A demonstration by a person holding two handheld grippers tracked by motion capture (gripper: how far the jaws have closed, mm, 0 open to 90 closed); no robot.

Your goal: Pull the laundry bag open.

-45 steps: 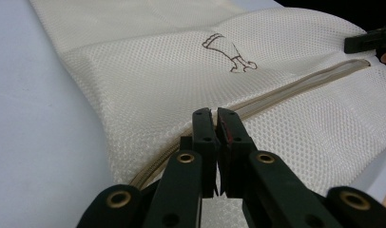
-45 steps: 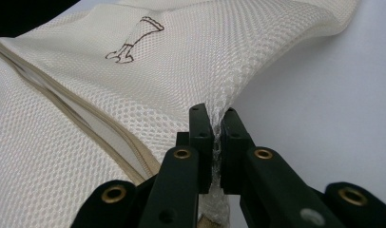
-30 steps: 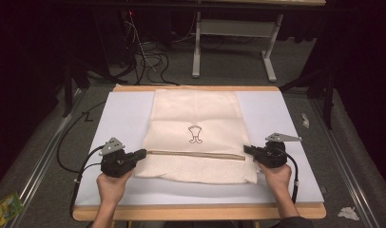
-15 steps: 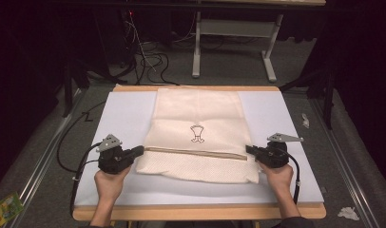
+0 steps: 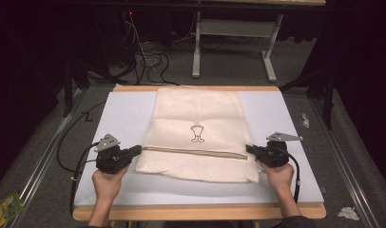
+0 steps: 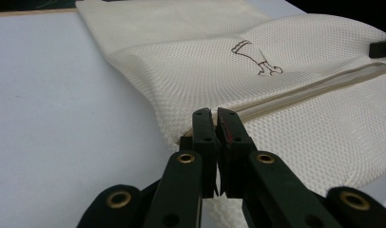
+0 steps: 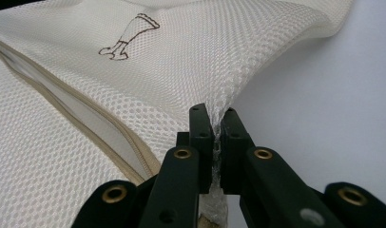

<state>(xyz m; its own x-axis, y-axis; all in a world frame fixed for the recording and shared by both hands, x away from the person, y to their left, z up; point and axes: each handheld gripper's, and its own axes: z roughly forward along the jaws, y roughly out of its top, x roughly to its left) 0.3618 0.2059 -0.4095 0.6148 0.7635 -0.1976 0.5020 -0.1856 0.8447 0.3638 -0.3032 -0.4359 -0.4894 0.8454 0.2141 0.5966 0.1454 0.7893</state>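
A cream mesh bag (image 5: 196,114) lies flat on the white table mat (image 5: 124,114), with a small black logo (image 5: 197,133) and a tan zipper (image 5: 196,152) running across it. My left gripper (image 5: 138,150) is shut on the bag's left edge at the zipper end. In the left gripper view the jaws (image 6: 215,115) are closed where the zipper (image 6: 319,85) begins. My right gripper (image 5: 249,148) pinches the bag's right edge. In the right gripper view mesh (image 7: 181,61) is bunched between the closed jaws (image 7: 216,114) and rises off the mat.
The mat sits on a wooden table (image 5: 196,212). Behind it stand a metal table frame (image 5: 234,45) and cables (image 5: 148,57) on the floor. A green packet (image 5: 5,206) lies on the floor at left, crumpled paper (image 5: 347,213) at right.
Both grippers have shifted slightly outward, away from each other, while holding the bag's edges, and the zipper line is drawn straighter.
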